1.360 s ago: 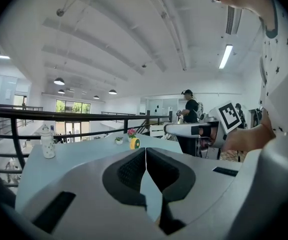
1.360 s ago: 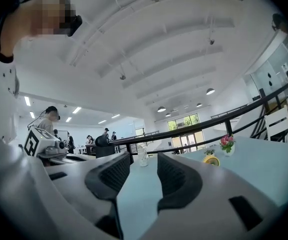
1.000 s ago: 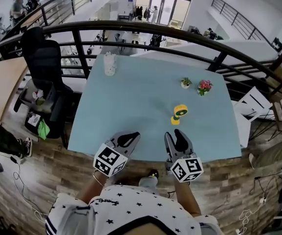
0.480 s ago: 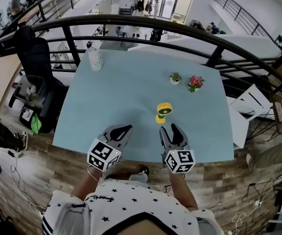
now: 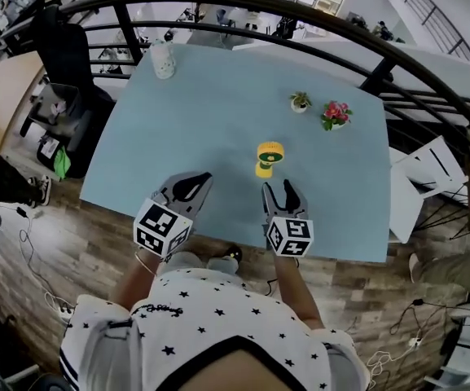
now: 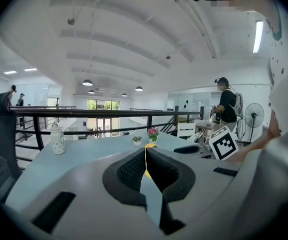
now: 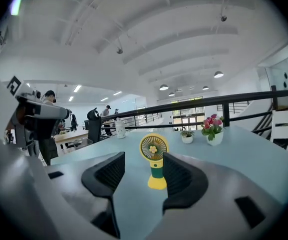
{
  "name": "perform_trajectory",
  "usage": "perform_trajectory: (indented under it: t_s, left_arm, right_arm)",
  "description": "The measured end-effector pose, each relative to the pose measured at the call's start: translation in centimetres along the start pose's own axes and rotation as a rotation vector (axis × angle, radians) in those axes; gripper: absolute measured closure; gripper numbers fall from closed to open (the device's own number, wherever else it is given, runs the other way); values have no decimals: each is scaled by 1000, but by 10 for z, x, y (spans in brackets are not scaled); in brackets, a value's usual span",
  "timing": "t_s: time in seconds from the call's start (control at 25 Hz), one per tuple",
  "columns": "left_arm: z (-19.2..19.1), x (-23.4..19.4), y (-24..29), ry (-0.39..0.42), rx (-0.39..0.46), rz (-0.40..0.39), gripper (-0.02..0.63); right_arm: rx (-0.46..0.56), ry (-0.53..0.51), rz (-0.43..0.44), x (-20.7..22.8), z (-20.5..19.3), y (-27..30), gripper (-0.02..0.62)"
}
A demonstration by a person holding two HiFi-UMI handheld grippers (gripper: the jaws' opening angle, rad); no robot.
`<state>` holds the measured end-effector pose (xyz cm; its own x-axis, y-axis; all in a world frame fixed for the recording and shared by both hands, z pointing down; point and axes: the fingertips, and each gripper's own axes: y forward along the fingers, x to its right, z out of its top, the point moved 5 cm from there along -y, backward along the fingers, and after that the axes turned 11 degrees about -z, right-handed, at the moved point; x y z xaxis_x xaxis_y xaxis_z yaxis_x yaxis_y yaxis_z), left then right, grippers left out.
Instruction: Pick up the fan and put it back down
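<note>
Because the white jug (image 5: 163,59) stands far off at the back left corner of the blue table (image 5: 202,120), I do not think I can hit it. My left gripper (image 5: 192,184) is over the near edge of the table. Its jaws are pressed together with nothing in them, so it cannot catch anything that falls.

The little yellow fan (image 5: 270,158) stands up straight near the middle of the table, just in front of my right gripper (image 5: 281,187). That gripper's jaws have just been opening and now stand wide apart. Nothing is between them yet, and the fan is a little past their tips.

The fan looks easy to knock over, I think. It has a big round head on a thin neck and a small foot. If I come in a bit crooked, one jaw could bump it and tip it. If I close too soon, the tips could push it away. If I grab the round head, it might slip or twist.

Further right stand a small green plant (image 5: 300,102) and a pot of pink flowers (image 5: 335,114). A hard push could send the fan sliding toward them.
</note>
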<state>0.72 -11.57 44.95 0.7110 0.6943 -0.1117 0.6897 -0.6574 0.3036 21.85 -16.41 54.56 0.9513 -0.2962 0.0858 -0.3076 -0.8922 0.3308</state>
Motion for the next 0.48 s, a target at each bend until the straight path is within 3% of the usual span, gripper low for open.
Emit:
perform_trajectory:
  t_s: [0.48]
  left_arm:
    - [-11, -11, -7, -45, -12, 105, 577]
  right_arm:
    - [-85, -9, -25, 4, -38, 44, 360]
